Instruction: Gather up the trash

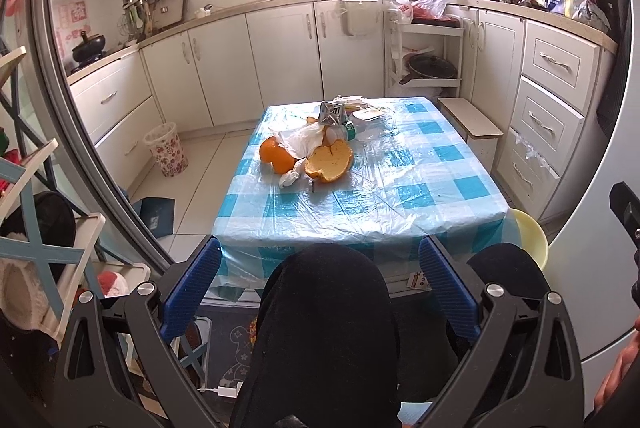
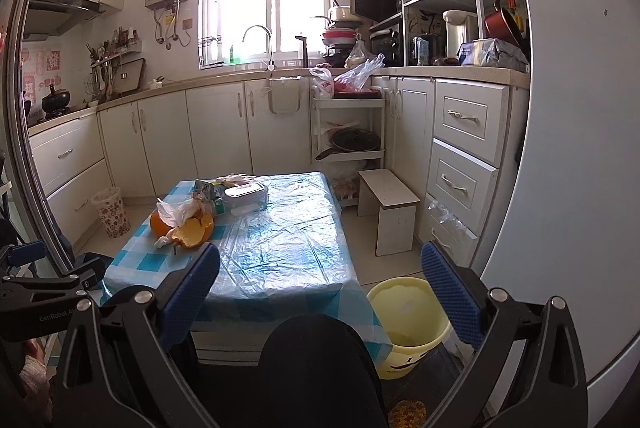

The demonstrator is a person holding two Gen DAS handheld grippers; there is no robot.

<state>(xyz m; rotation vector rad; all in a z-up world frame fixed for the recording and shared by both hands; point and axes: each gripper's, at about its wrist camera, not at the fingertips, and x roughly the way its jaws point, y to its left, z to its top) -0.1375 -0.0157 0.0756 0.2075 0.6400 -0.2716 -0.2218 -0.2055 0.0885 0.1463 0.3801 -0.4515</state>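
A pile of trash lies on the blue checked table (image 1: 400, 196): orange peels (image 1: 329, 161), a crumpled white tissue (image 1: 289, 178), a white plastic bag (image 1: 300, 140), a crushed carton (image 1: 331, 113) and a clear plastic box (image 1: 372, 122). In the right wrist view the peels (image 2: 192, 228) and box (image 2: 246, 197) sit at the table's far left (image 2: 280, 248). A yellow bin (image 2: 408, 324) stands on the floor at the table's right corner; its rim shows in the left view (image 1: 530, 234). My left gripper (image 1: 320, 280) and right gripper (image 2: 320, 288) are open and empty, held back from the table's near edge.
A flowered wastebasket (image 1: 166, 148) stands by the left cabinets. A small white stool (image 2: 390, 208) and a shelf cart with a pan (image 2: 348, 132) are right of the table. My dark-clothed knees (image 1: 328, 328) are below the grippers. A fridge door (image 2: 580, 148) fills the right.
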